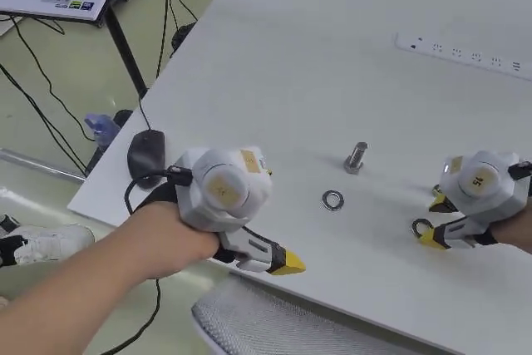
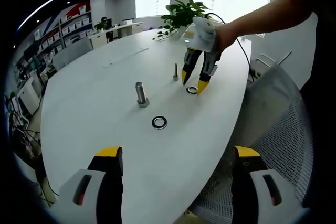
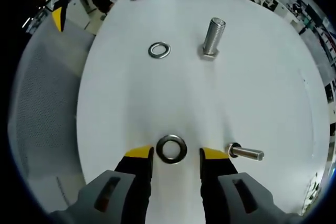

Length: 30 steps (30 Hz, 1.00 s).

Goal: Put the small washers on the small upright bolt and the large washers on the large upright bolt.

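Fingertips [image 3: 139, 153] of the right gripper [image 3: 176, 153] stand spread either side of a washer [image 3: 171, 149] that lies flat on the white table [image 3: 262, 93]. A sliver of table shows on each side of it, so nothing is gripped yet. Just outside one jaw stands the small bolt [image 3: 245, 152], upright and close by. Farther out is the large bolt [image 3: 212, 38], also on its head, with a second washer [image 3: 159, 50] lying near it. From where I stand I cannot say which washer is the small size.

The step in hand looks like the pick-up. A washer this thin wants the jaws brought right down to the tabletop and kept level. They should close squarely across its outer rim, or it may skate away or flip. The jaw next to the small bolt should come in gently, since a nudge could topple the bolt. It would pay to judge the hole against the bolts before choosing one.

Over at the near edge of the table, the left gripper [image 2: 177, 155] hangs with its jaws wide apart and holds nothing.
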Each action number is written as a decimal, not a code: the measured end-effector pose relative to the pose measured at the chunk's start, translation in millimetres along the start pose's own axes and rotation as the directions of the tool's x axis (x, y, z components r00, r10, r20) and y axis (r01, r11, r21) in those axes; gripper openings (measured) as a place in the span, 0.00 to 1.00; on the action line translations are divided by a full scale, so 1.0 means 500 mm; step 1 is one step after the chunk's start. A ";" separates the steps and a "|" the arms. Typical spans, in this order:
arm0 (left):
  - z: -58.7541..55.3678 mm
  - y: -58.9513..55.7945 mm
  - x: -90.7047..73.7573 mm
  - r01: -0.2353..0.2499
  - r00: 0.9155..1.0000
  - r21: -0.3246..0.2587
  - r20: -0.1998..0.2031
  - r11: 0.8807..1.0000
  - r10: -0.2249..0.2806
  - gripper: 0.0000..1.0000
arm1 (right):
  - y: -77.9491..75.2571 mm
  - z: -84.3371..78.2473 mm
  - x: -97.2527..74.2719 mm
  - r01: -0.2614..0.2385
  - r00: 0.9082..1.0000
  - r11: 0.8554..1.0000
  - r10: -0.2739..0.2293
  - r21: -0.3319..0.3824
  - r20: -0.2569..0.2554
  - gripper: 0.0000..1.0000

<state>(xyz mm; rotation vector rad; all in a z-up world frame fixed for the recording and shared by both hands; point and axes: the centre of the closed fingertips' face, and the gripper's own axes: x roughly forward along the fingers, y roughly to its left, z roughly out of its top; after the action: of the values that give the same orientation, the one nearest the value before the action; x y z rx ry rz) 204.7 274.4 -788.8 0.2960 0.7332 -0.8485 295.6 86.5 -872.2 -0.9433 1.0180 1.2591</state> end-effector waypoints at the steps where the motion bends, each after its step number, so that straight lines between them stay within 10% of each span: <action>1: 0.000 0.002 0.000 0.000 1.000 0.000 0.000 1.000 0.000 0.86 | -0.001 0.003 -0.001 0.001 1.000 1.000 -0.001 0.006 0.008 0.36; 30: 0.002 -0.008 0.003 0.004 1.000 -0.002 0.004 1.000 -0.004 0.80 | 0.005 -0.007 -0.004 0.009 0.998 1.000 -0.009 0.004 -0.064 0.22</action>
<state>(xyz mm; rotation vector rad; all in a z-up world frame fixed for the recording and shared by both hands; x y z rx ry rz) 202.7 270.4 -788.9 0.2906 0.7314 -0.8520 292.5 82.8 -871.4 -0.9894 1.0652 1.2253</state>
